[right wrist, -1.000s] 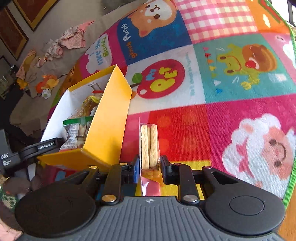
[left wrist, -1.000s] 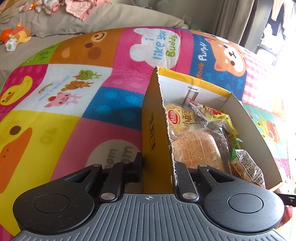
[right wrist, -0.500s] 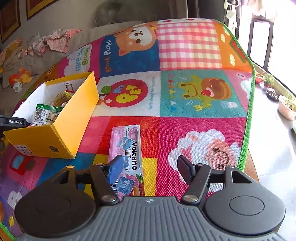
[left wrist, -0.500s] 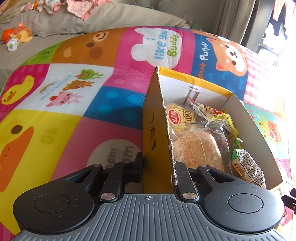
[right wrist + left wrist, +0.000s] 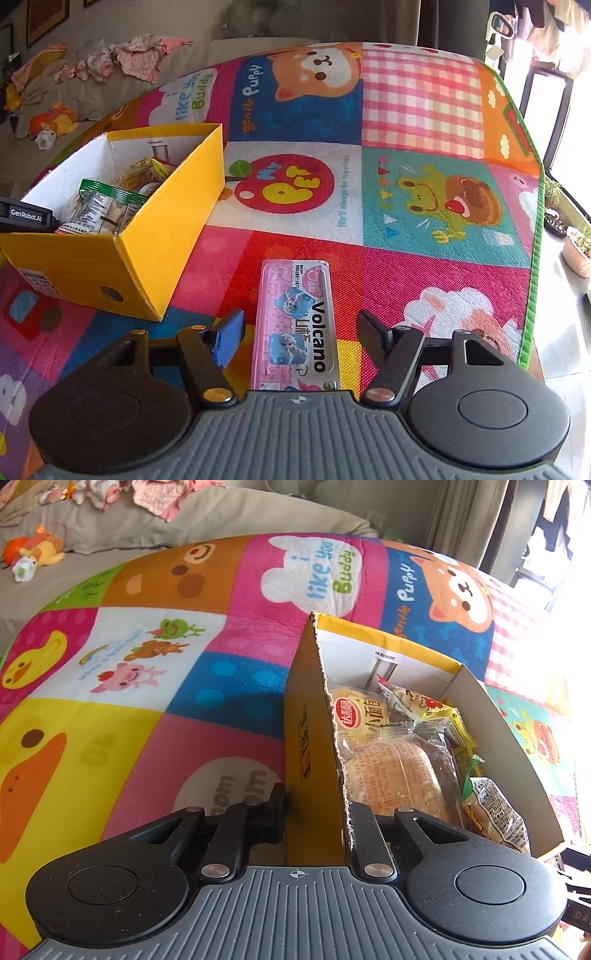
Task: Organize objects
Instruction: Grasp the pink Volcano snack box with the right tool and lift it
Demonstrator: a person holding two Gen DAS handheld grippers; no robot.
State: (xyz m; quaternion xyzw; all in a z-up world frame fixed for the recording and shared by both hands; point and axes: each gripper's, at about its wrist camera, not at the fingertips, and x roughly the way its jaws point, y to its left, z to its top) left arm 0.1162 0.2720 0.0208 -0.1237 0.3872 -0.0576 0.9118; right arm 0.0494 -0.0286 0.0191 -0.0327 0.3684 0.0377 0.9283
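The left tool [image 5: 314, 812] is clamped on the side wall of a yellow cardboard box [image 5: 306, 738] that already holds several snack packets [image 5: 399, 768], suggesting most of the sorting is done. To its right, on the play mat [image 5: 424, 110], a pink "Volcano" snack pack [image 5: 295, 321] lies flat outside the box, between the spread-apart fingers of the right tool [image 5: 301, 341], apparently the one visible item left to box.

Both wrist views look down close, sharing the yellow box [image 5: 314, 746] and play mat [image 5: 424, 110].
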